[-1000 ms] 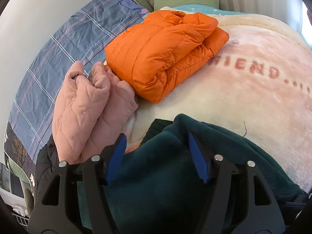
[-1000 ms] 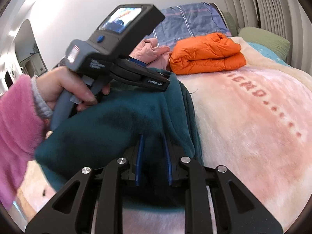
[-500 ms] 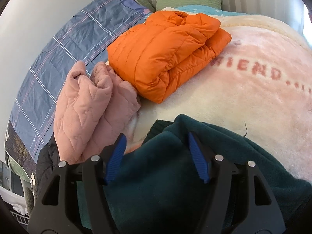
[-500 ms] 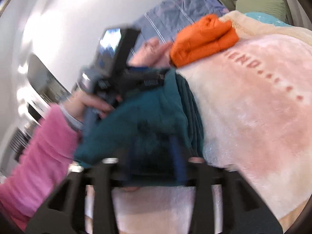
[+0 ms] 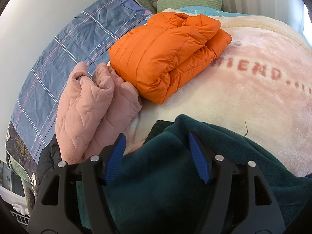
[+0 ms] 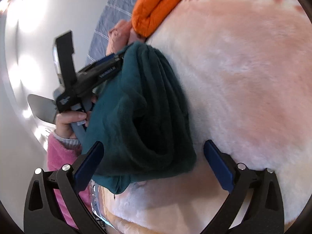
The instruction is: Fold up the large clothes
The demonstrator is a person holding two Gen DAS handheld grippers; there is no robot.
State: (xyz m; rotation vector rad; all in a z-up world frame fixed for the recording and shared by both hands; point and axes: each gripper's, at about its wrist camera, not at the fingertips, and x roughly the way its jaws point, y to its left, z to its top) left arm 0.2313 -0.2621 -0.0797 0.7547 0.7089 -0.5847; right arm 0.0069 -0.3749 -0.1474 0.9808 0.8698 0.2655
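A dark teal fleece garment [image 5: 175,175] lies folded in a thick bundle on the pink blanket [image 5: 253,101]. My left gripper [image 5: 157,142] is open, its blue pads straddling the top of the fleece. In the right wrist view the folded fleece [image 6: 144,105] shows stacked layers. My right gripper [image 6: 154,152] is wide open, one pad on each side of the bundle's near end, not gripping it. The left gripper's body [image 6: 93,74] rests on the far side of the fleece, held by a hand in a pink sleeve.
A folded orange puffer jacket [image 5: 167,52] and a folded pink quilted garment [image 5: 91,113] lie beyond the fleece. A blue plaid quilt [image 5: 64,54] runs along the wall. Green pillows [image 5: 189,0] sit at the head. The bed edge [image 6: 156,214] is just below my right gripper.
My right gripper has opened, letting go of the teal fleece, and rolled and pulled back toward the bed edge. The left gripper stays open in place.
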